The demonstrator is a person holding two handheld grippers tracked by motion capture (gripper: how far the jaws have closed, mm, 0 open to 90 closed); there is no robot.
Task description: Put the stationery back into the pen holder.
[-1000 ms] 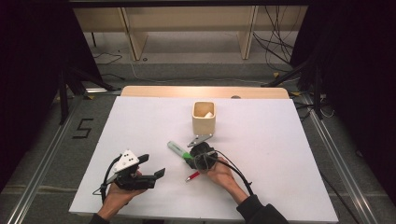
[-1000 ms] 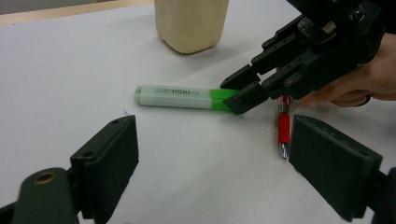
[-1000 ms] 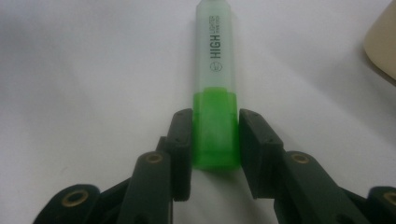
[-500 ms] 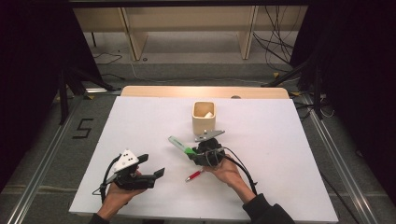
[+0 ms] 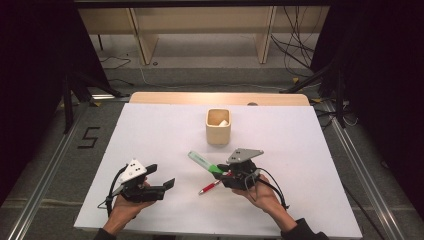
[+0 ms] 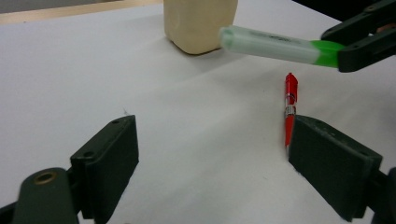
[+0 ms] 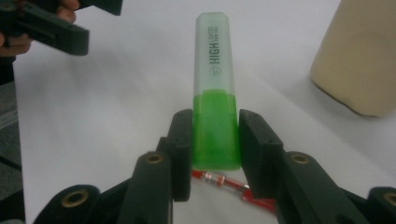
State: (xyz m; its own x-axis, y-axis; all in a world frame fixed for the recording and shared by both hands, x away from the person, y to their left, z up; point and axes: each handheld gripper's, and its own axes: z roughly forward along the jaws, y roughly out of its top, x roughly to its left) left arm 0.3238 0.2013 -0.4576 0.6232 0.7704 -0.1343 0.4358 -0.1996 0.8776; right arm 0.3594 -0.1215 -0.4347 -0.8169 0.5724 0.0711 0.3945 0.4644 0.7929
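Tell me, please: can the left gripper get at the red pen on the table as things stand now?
Probably yes. The left gripper is open, and the red pen lies flat on the white table just ahead of one jaw. The green highlighter, held by the right gripper, hangs above the pen, not across the way.

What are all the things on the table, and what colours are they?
highlighter: one, green body with a clear cap, held off the table between the jaws of the right gripper, cap end pointing away from the hand
pen: one, red, lying on the white table under the highlighter
cup: one, cream, standing upright toward the far middle of the table, something pale inside
table: one, white top with a wooden strip along the far edge
left gripper: one, black, jaws open with nothing between them, low over the near left of the table
right gripper: one, black, shut on the highlighter
hands: two, one on each gripper
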